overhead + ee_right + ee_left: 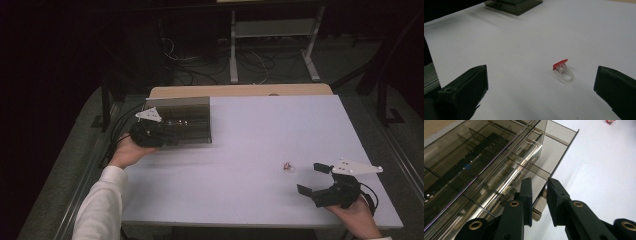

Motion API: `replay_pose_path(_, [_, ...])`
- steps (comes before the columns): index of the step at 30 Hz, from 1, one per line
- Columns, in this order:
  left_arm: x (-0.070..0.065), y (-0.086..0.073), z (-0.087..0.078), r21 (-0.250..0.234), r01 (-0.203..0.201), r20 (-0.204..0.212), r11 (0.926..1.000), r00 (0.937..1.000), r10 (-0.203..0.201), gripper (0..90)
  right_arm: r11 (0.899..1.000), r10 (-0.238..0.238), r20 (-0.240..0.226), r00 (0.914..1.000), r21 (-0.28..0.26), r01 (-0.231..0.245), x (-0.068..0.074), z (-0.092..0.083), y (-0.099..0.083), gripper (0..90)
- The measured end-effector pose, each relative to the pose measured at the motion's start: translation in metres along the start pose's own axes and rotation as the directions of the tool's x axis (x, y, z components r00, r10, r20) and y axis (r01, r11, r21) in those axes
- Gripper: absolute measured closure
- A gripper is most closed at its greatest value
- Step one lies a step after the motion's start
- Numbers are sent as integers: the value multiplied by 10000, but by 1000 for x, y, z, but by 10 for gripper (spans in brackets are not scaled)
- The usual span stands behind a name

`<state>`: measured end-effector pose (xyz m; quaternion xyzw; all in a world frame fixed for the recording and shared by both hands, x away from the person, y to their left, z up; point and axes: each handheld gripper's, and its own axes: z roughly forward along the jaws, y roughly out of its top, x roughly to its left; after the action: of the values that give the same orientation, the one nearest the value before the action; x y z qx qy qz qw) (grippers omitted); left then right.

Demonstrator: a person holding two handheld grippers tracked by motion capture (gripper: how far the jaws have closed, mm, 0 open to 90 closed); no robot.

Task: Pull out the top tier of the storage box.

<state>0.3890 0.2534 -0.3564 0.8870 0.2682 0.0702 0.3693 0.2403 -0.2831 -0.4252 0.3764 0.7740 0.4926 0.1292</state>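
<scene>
Smoked clear organiser box (182,121) at about ten o'clock on the white tabletop (260,135), near the far left corner. Divided inside by thin partitions into small compartments (499,167); contents hard to make out through the tinted, reflective walls, apart from a few pale glints in the high view and a small blue speck in the left gripper view. Far part of the box cut off at the top left edge of the left gripper view.

Left gripper (539,200) at the box's near left corner, fingers drawn close with a narrow gap, the box's edge wall between them; actual contact of the pads hard to tell. Left hand (131,151) partly covered by the gripper body in the high view.

Small clear ring with a red top (563,70) lying loose on the tabletop at about four o'clock, well apart from the box. Right gripper (312,179) just beside it toward five o'clock, fingers spread wide, ring ahead of them and untouched. Right hand (357,212) cut off at the bottom edge.
</scene>
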Motion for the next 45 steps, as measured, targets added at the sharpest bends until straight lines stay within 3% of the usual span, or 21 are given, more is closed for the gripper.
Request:
replay_pose_path(24, [-9,-18,-5,-673,184,263,9976,9995,-166,747,10000,-31,-32,10000,3,31,1,0,0,0])
replay_pose_path(45, [-22,-25,-7,-804,149,352,9967,9993,-121,746,10000,-65,-87,9999,-20,64,2,-1,1,0])
